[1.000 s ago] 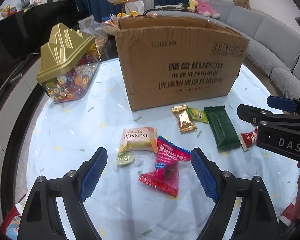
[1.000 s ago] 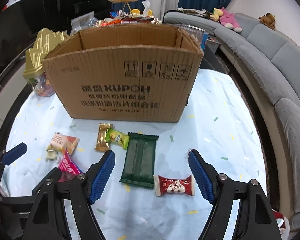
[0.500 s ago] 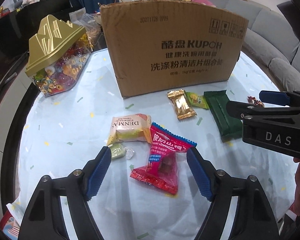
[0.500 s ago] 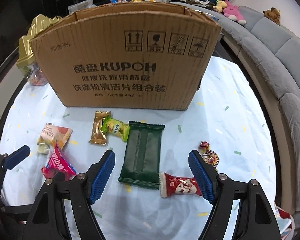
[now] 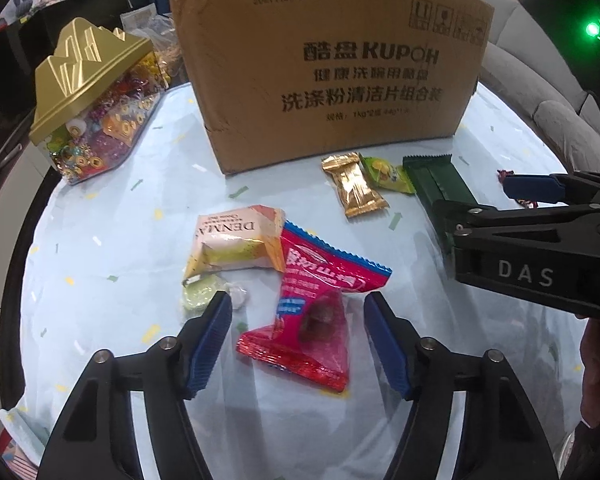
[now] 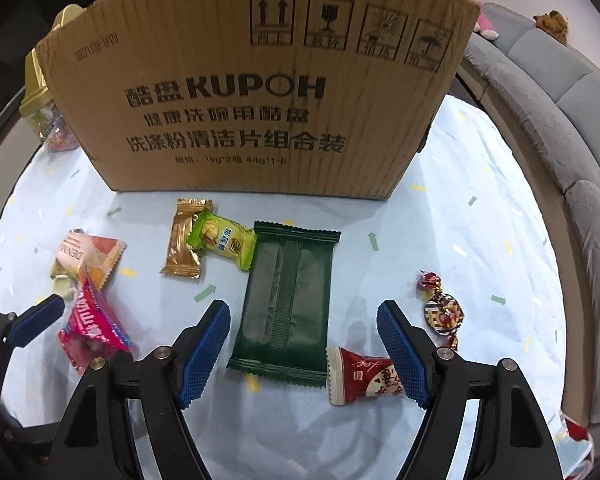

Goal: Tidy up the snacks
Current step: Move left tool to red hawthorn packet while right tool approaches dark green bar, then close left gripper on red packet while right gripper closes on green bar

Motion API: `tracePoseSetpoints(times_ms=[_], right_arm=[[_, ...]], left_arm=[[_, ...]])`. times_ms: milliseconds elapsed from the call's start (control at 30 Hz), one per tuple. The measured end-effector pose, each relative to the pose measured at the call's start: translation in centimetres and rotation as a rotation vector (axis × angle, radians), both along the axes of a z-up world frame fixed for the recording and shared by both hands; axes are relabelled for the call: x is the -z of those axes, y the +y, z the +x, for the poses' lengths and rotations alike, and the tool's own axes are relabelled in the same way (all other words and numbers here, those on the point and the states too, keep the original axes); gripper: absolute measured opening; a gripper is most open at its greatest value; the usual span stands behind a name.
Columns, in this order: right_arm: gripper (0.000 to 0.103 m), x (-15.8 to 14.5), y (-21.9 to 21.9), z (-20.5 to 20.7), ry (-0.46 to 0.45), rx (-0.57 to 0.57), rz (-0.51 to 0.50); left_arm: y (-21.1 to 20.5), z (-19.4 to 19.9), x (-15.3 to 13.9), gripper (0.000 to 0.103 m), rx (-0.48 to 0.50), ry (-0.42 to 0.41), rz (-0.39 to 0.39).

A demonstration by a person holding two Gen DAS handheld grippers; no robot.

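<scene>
Loose snacks lie on a pale blue tablecloth in front of a brown cardboard box [image 5: 332, 60]. My left gripper [image 5: 300, 340] hangs low over a red snack packet [image 5: 320, 280]. Its jaws are closing with the packet between them, and the pads stand clear of its sides. My right gripper [image 6: 304, 354] is open, straddling the near end of a dark green packet [image 6: 288, 292]. A red-and-white candy [image 6: 360, 376] lies partly under its right finger. A pink packet [image 5: 236, 240] and a round green candy [image 5: 198, 296] lie just left of the red packet.
A gold wrapper [image 6: 184, 240] and a yellow-green candy [image 6: 224, 240] lie near the box's foot. A twisted foil candy [image 6: 442, 308] sits to the right. A gold-lidded jar of sweets [image 5: 88, 96] stands at the far left. A grey sofa [image 6: 560, 100] runs beyond the table's right edge.
Both grippers have come down closer to the table, so the snacks and box look larger. The left jaws have narrowed around the red packet. The right jaws keep the same width.
</scene>
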State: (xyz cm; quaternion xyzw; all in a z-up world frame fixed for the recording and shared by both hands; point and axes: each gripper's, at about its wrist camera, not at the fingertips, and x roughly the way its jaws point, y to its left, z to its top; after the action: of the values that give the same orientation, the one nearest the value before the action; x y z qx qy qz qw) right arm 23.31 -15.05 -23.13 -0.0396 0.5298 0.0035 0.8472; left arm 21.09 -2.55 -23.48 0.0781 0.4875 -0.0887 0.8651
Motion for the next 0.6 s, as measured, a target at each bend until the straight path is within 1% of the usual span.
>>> tracePoseSetpoints(times_ms=[200, 267, 400, 467, 533, 567, 600], right_arm=[[0.077, 1.2, 0.3, 0.5, 0.035, -0.003, 0.000], [0.077, 1.6, 0.4, 0.5, 0.044, -0.005, -0.002], [0.076, 1.9, 0.7, 0.3, 0.044, -0.002, 0.007], [0.076, 2.4, 0.7, 0.1, 0.048, 0.003, 0.016], [0.071, 2.5, 0.0, 0.7, 0.056, 0.008, 0.039], [0.067, 2.6, -0.2, 0.6, 0.060, 0.006, 0.056], [0.063, 2.6, -0.2, 0.6, 0.061, 0.002, 0.063]], left_arm=[[-0.3, 0.0, 0.3, 0.061, 0.004, 0.007, 0.001], [-0.4, 0.1, 0.5, 0.056, 0.005, 0.012, 0.002], [-0.3, 0.3, 0.6, 0.050, 0.000, 0.022, -0.011], [-0.4, 0.3, 0.7, 0.044, 0.006, 0.024, -0.018], [-0.4, 0.3, 0.6, 0.040, 0.008, 0.028, -0.027], [-0.4, 0.3, 0.6, 0.038, 0.009, 0.031, -0.032], [-0.4, 0.3, 0.6, 0.038, 0.008, 0.032, -0.033]])
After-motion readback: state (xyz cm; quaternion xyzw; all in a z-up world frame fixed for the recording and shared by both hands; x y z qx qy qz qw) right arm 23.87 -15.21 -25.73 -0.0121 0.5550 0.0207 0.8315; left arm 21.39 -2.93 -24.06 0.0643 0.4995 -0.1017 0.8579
